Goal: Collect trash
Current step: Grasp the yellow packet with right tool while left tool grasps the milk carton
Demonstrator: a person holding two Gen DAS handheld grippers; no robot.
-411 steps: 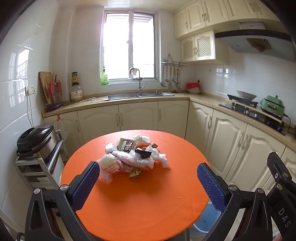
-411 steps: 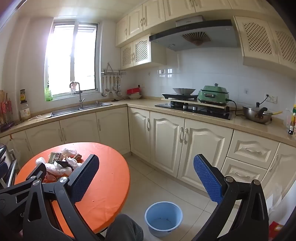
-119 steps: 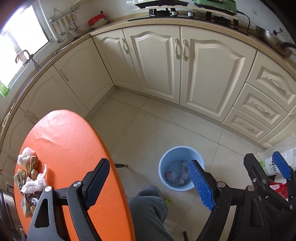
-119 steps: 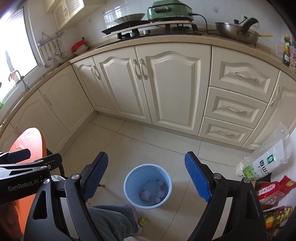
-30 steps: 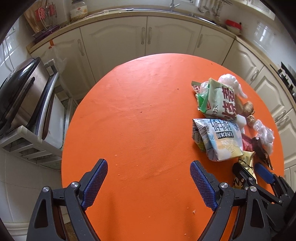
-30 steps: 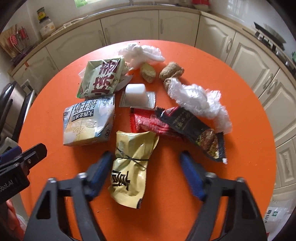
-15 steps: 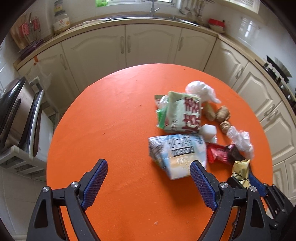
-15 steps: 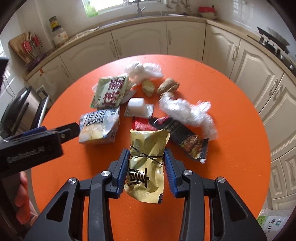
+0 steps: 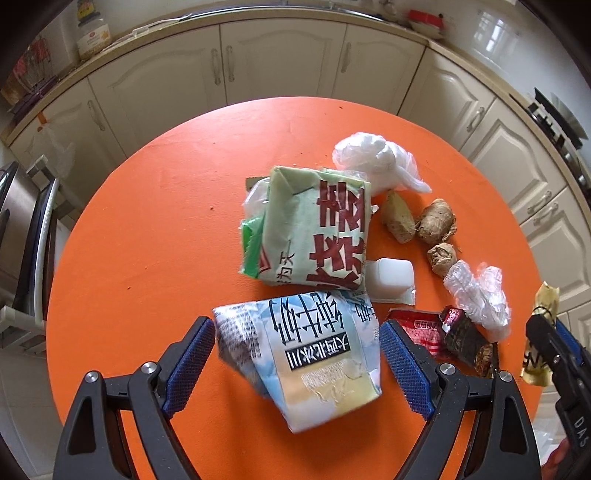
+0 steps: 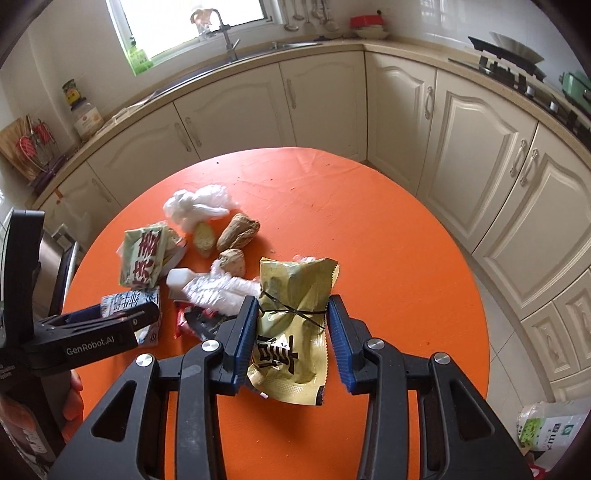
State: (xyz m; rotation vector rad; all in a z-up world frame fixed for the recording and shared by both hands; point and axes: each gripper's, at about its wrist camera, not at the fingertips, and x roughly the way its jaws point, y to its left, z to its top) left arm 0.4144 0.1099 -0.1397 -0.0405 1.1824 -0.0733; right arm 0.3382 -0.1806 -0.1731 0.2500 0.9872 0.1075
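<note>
My right gripper (image 10: 291,328) is shut on a gold snack wrapper (image 10: 291,325) and holds it above the orange round table (image 10: 388,258); the wrapper also shows in the left wrist view (image 9: 541,339). My left gripper (image 9: 297,354) is open, its fingers either side of a blue-white carton (image 9: 306,350) that lies on the table (image 9: 147,240). Beyond it lie a green carton (image 9: 314,232), a white plastic bag (image 9: 373,158), ginger pieces (image 9: 432,221), a white cup (image 9: 389,275), crumpled clear film (image 9: 476,291) and red and dark wrappers (image 9: 443,336).
Cream kitchen cabinets (image 10: 480,147) curve round behind the table. A metal rack with an appliance (image 9: 18,229) stands at the table's left. A bag (image 10: 546,424) lies on the floor at right. The sink and window (image 10: 221,29) are at the back.
My right gripper has lifted the gold wrapper off the table. My left gripper has come down and forward, so the blue-white carton now lies between its open fingers.
</note>
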